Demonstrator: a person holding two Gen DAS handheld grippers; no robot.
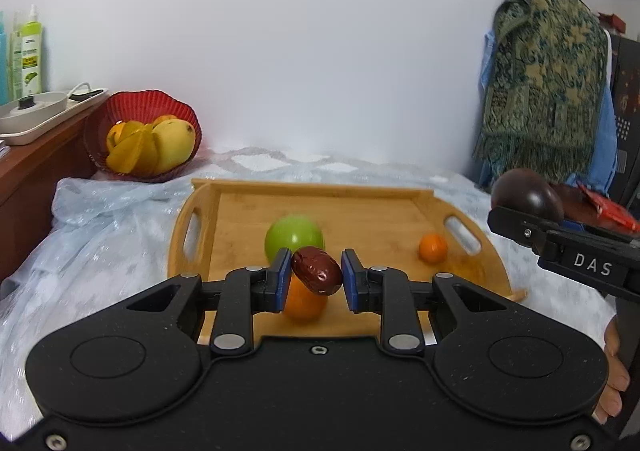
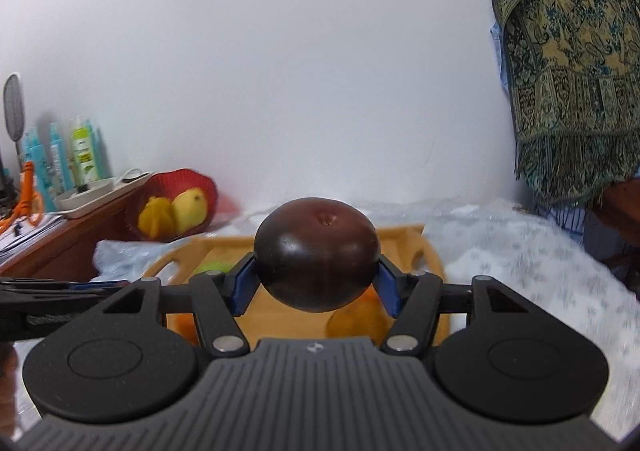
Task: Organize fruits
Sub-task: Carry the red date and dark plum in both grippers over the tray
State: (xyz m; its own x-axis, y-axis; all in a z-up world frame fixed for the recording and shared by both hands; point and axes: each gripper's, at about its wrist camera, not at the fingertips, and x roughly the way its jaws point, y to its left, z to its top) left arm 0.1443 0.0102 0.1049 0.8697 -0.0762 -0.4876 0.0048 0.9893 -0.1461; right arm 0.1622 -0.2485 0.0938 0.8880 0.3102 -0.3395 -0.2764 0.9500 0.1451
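L gripper (image 1: 316, 277) clamped on a red jujube (image 1: 317, 270), held above near part of wooden tray (image 1: 240, 211). R gripper (image 2: 316, 279) grasping a dark purple round fruit (image 2: 316, 253). Green apple (image 1: 294, 237) + small orange (image 1: 433, 248) on tray; red fruit basket (image 1: 120, 107) far left w/ mango (image 1: 174, 143).

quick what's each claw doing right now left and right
Left claw: closed on a red date.
Right claw: closed on a dark purple round fruit.

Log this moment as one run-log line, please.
left gripper: shut on red date | right gripper: shut on dark plum | wooden tray: green apple, oranges
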